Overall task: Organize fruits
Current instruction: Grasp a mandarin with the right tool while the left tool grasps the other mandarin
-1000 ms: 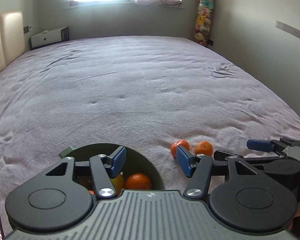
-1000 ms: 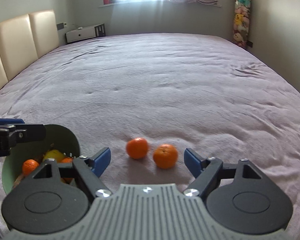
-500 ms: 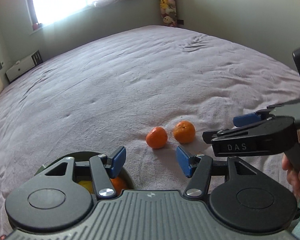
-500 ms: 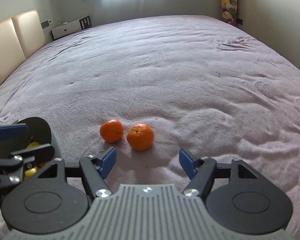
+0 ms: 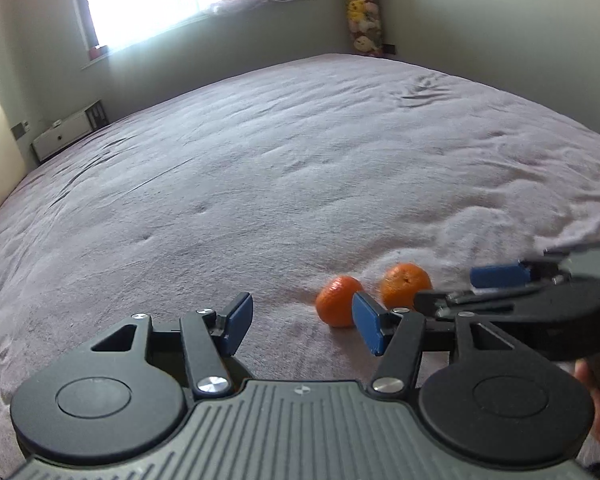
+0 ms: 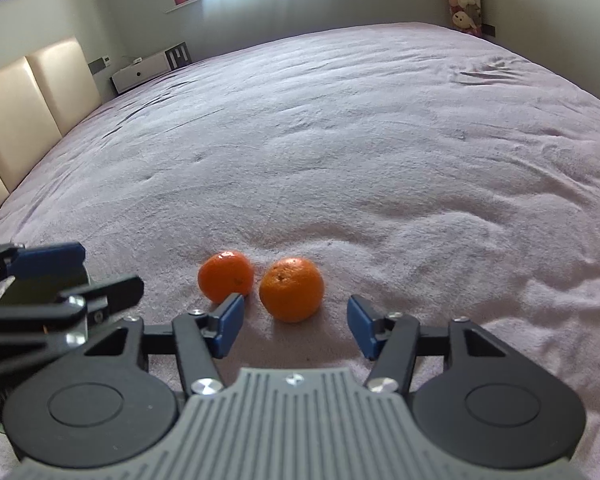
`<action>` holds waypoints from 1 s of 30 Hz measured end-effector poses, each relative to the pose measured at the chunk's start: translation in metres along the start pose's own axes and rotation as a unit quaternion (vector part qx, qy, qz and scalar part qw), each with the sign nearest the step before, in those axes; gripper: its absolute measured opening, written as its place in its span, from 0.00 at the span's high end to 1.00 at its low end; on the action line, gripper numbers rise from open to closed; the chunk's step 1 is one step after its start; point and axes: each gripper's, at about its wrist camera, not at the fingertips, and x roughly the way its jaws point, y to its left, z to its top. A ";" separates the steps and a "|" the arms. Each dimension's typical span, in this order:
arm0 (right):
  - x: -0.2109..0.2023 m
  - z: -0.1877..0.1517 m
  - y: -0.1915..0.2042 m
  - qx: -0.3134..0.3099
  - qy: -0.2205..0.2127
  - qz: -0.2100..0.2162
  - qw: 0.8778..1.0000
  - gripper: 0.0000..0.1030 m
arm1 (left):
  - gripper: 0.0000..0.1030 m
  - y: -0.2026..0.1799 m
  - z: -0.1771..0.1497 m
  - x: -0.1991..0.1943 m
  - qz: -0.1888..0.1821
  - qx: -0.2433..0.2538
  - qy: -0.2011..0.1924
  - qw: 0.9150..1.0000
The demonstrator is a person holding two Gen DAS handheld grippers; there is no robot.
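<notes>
Two round orange mandarins on a mauve fleecy bedspread (image 6: pixel 380 160), both grippers low beside them.
The right gripper (image 6: pixel 296 326), jaws apart and closing, frames the nearer mandarin (image 6: pixel 291 289) at twelve o'clock without touching; the other mandarin (image 6: pixel 225 276) lies at eleven. The left gripper (image 5: pixel 302 328) gapes empty; a dark green bowl (image 6: pixel 40 286) sits behind it.

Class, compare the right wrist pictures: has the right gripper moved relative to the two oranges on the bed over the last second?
Yes. The right gripper has come closer to the two oranges, which lie unmoved on the bed cover; its jaws are closing, nothing yet between them.
</notes>
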 end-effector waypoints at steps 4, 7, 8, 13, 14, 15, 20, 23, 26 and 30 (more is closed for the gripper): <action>0.013 -0.001 0.006 -0.036 -0.006 -0.007 0.999 0.49 | 0.34 0.009 0.004 0.013 -0.027 -0.029 0.017 0.999; 0.024 -0.001 0.013 -0.079 -0.010 -0.022 0.997 0.51 | 0.35 0.008 0.004 0.023 -0.033 -0.030 0.035 0.998; 0.027 -0.001 0.014 -0.089 -0.010 -0.024 0.996 0.51 | 0.35 0.008 0.004 0.026 -0.037 -0.033 0.041 0.998; 0.042 -0.002 0.018 -0.112 -0.010 -0.029 0.993 0.53 | 0.36 0.010 0.007 0.037 -0.063 -0.053 0.060 0.995; 0.045 -0.002 0.019 -0.115 -0.011 -0.029 0.993 0.53 | 0.36 0.011 0.008 0.039 -0.065 -0.059 0.064 0.994; 0.047 -0.002 0.019 -0.115 -0.012 -0.027 0.993 0.54 | 0.37 0.013 0.008 0.041 -0.069 -0.065 0.067 0.993; 0.054 -0.003 0.023 -0.125 -0.012 -0.026 0.992 0.54 | 0.37 0.019 0.011 0.053 -0.093 -0.106 0.083 0.987; 0.057 -0.005 0.023 -0.127 -0.008 -0.028 0.992 0.55 | 0.39 0.019 0.010 0.060 -0.097 -0.122 0.092 0.983; 0.056 -0.006 0.018 -0.115 -0.012 -0.023 0.993 0.55 | 0.40 0.018 0.010 0.067 -0.098 -0.130 0.101 0.981; 0.049 -0.004 0.010 -0.093 -0.029 -0.049 0.994 0.56 | 0.40 0.017 0.013 0.077 -0.109 -0.165 0.111 0.974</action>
